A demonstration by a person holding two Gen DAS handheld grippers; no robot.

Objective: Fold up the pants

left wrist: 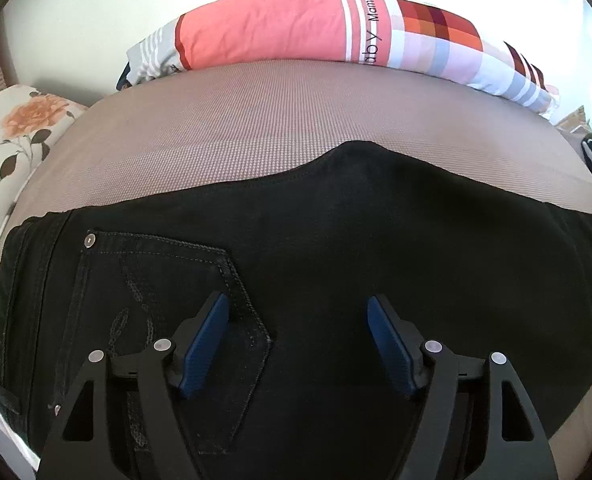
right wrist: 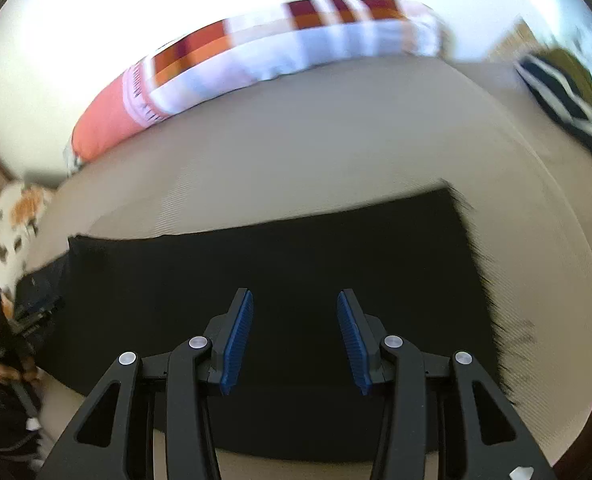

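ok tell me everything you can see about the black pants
The black pants look like denim and lie flat on the beige woven bed surface. A back pocket faces up, with stitched edges, curly embroidery and a silver rivet at its corner; the waistband runs down the left. In the right wrist view they form a long dark rectangle, seemingly already folded. Neither gripper visibly grips them.
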